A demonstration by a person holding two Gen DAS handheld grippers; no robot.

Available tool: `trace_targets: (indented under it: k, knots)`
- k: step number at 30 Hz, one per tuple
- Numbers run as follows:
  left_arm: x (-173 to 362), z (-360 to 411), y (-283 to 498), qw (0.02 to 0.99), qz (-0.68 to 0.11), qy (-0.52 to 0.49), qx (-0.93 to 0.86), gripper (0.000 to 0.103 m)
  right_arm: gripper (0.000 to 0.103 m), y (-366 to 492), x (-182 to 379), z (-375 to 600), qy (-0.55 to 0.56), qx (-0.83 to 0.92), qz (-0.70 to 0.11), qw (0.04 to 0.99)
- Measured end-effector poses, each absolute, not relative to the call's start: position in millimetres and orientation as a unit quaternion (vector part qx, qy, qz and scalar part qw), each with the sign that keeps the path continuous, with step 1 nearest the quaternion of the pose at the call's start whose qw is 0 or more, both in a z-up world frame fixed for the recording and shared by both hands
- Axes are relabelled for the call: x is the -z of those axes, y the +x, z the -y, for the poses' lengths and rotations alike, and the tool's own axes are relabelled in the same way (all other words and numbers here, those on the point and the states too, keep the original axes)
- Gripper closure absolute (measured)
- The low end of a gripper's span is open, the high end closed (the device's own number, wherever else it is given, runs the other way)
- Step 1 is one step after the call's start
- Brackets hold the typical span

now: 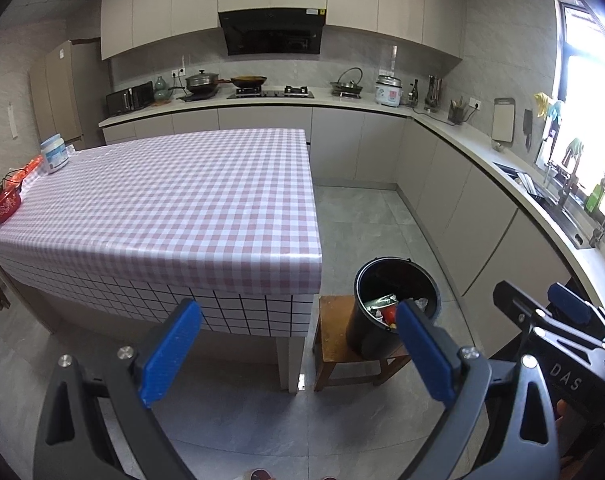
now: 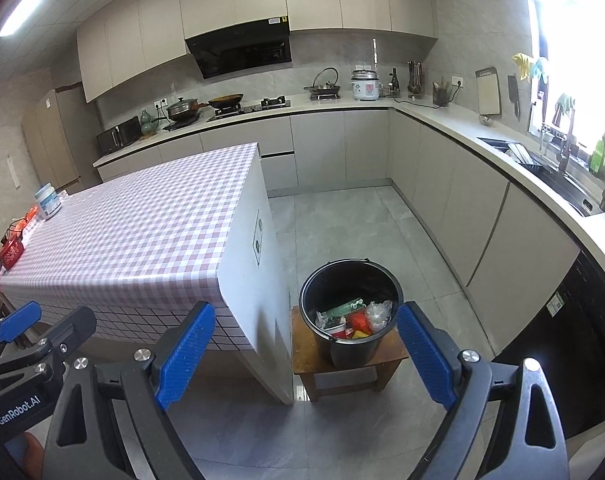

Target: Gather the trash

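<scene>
I held both tools wide and empty: the left tool (image 1: 298,344) and the right tool (image 2: 306,354). The trash (image 2: 354,318) lay inside the black bucket (image 2: 352,344) on a wooden stool (image 2: 306,360) beside the checkered desk (image 2: 142,232).

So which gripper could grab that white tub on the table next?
Probably the left gripper. The white tub sits at the table's far left edge, on its side. The right gripper faces the black bucket. Both are open and empty.
</scene>
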State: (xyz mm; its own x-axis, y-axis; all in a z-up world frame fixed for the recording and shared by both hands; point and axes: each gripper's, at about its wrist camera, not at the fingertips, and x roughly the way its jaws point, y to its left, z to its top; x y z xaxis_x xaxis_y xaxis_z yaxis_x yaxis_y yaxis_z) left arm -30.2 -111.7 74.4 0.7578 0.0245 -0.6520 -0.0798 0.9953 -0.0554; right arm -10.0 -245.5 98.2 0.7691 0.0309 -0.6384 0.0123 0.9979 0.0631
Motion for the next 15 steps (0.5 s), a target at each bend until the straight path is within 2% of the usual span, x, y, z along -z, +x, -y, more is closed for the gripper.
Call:
trace_targets:
  k: [15]
  knots:
    - [-74.7,105.7,-32.5,0.934,-0.352,-0.038,-0.037,0.004,0.009,-9.1,-96.9,235.6,0.025,-0.016,-0.342,0.939]
